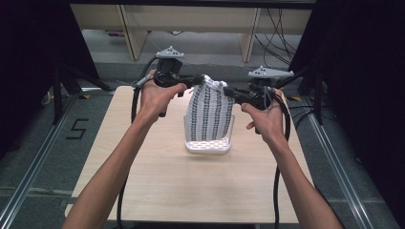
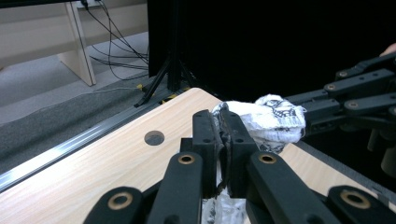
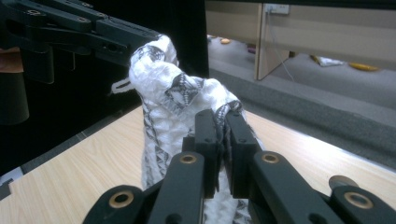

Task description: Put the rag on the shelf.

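Cloth (image 1: 210,110) over white basket (image 1: 208,146), wooden table (image 1: 157,176)

Light falls from overhead onto the wooden table (image 1: 191,186), which is evenly bright in the high view, while black curtains to either side of it swallow all detail. A small white glare spot sits on the basket (image 1: 209,144) at the table's middle, and only soft, faint shadows lie beneath the forearms. In both gripper views the near black linkages are slightly soft and dim, the patterned cloth (image 3: 173,98) is bright and almost overexposed, and the floor beyond the table looks hazy.
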`<act>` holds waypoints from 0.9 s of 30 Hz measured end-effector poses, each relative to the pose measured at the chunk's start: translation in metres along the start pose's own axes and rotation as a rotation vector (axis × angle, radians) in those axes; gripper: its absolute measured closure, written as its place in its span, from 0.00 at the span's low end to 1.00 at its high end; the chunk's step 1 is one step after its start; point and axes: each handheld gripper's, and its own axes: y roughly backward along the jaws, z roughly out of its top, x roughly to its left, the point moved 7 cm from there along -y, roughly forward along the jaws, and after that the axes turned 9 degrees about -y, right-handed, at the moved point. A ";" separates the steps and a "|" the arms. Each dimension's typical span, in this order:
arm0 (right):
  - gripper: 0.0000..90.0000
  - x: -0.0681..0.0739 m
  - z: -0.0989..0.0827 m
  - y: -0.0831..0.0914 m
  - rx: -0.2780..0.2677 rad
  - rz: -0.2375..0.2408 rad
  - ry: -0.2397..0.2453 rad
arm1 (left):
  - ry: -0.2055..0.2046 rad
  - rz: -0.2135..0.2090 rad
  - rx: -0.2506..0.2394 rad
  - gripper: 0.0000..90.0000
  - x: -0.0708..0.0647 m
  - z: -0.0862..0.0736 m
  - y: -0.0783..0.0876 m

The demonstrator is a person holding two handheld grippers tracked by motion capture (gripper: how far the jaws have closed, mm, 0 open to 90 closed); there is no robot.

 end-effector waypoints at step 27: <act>0.93 -0.051 -0.013 -0.059 0.099 -0.076 -0.155 | 0.201 0.040 0.048 0.95 0.053 -0.048 -0.048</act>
